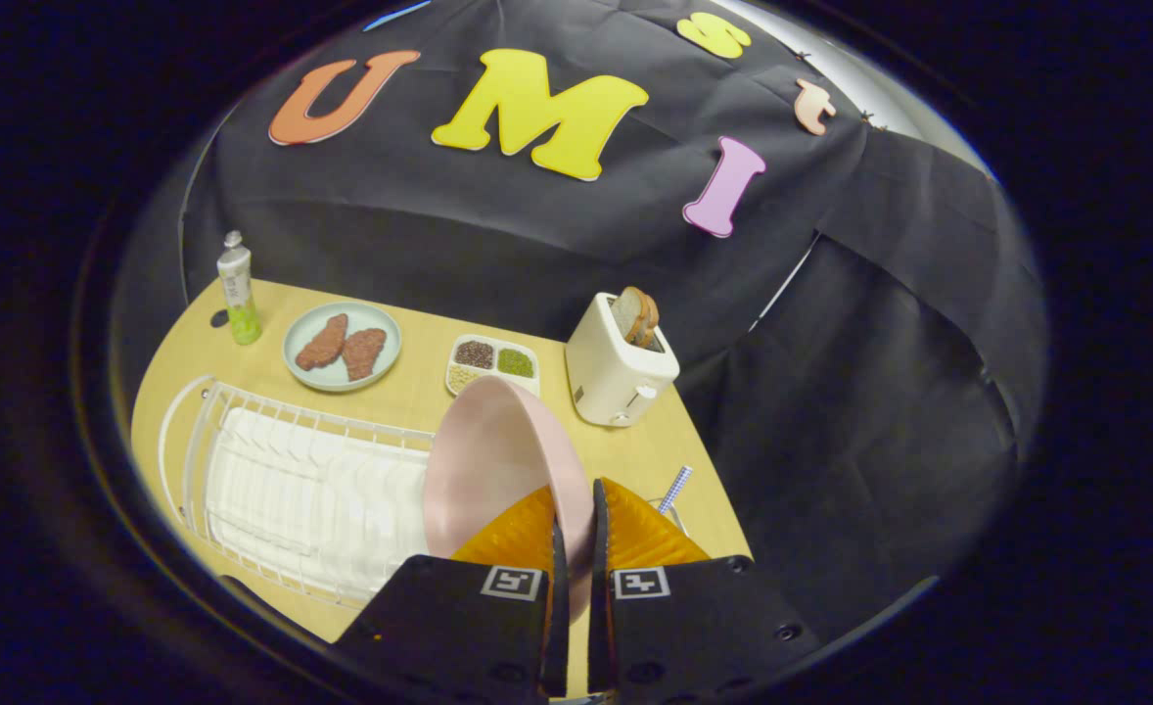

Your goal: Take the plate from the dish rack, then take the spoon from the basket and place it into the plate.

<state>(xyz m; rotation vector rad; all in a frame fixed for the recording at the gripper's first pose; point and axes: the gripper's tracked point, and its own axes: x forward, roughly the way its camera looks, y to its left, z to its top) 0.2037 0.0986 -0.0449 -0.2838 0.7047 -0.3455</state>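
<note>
Between the gripper's (574, 529) two fingers sits the rim of a pink plate (493, 460), both fingers pinching its edge so it stands upright above the wooden table (420, 387). Its surface is smooth, pale pink and round. Just beside it lies the white dish rack (293, 480). Beyond stand a toaster (619, 372) with bread, a compartment tray (491, 362) and a plate of meat (342, 345).

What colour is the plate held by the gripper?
Pale pink plate, clamped in the gripper, gripper view.
</note>
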